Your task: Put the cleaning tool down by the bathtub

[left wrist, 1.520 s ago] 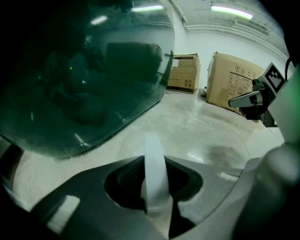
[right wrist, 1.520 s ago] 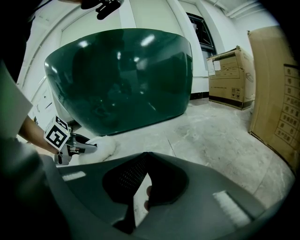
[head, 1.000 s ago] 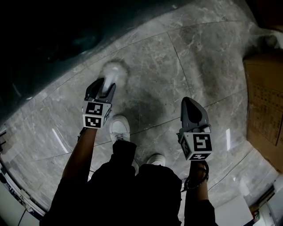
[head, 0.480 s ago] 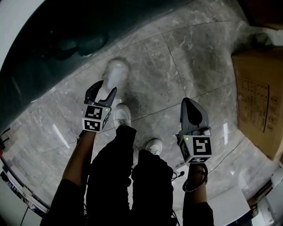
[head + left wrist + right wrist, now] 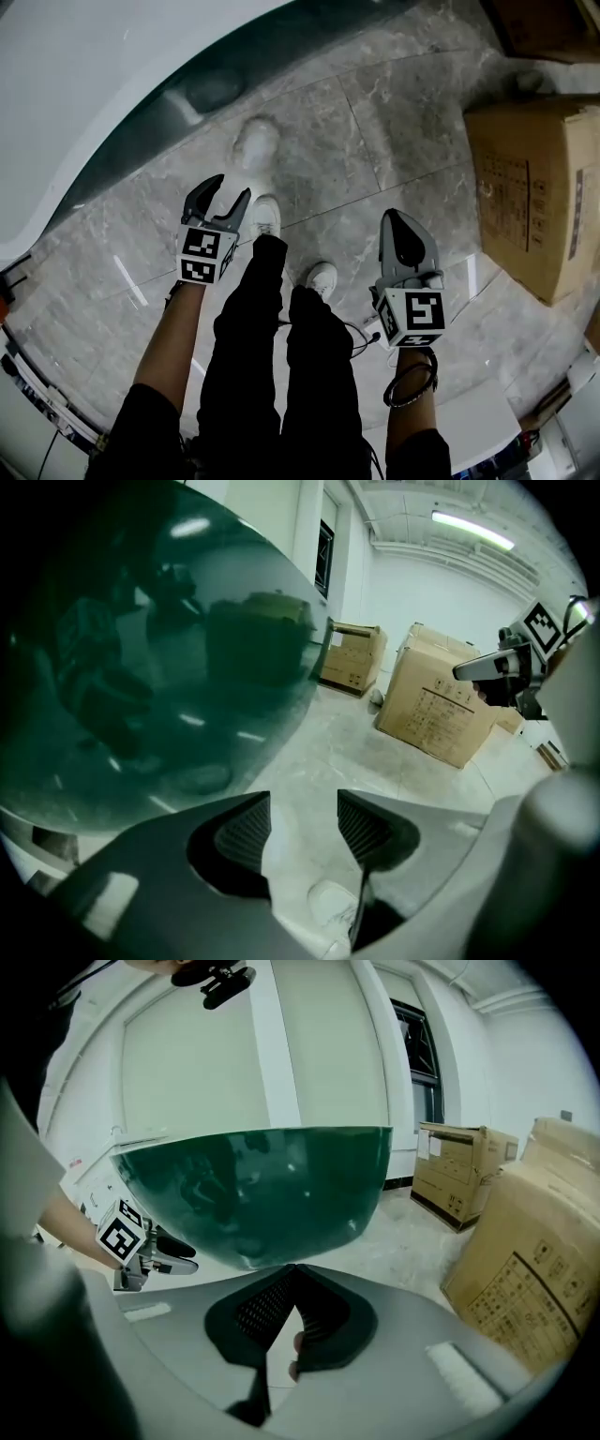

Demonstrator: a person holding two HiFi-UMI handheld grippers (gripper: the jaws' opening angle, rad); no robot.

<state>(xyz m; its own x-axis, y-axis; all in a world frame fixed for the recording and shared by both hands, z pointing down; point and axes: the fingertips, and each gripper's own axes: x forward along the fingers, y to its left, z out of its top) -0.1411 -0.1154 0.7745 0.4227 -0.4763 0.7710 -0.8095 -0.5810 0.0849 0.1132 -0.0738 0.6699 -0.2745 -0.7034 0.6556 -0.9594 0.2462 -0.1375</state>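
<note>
Left gripper [image 5: 232, 186]: jaws apart, empty. Right gripper [image 5: 403, 217]: jaws together, nothing held. Cleaning tool [image 5: 255, 148] lies on the floor [image 5: 394, 112] just ahead of the left gripper (the nearer one). Its long axis seems to point away from it, with the bathtub [image 5: 178, 94] beyond.

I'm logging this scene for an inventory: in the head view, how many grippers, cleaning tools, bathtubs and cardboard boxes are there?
Grippers: 2 (left gripper, right gripper)
Cleaning tool: 1
Bathtub: 1
Cardboard boxes: 2 clearly seen (near box, far box)
Total: 6
</note>
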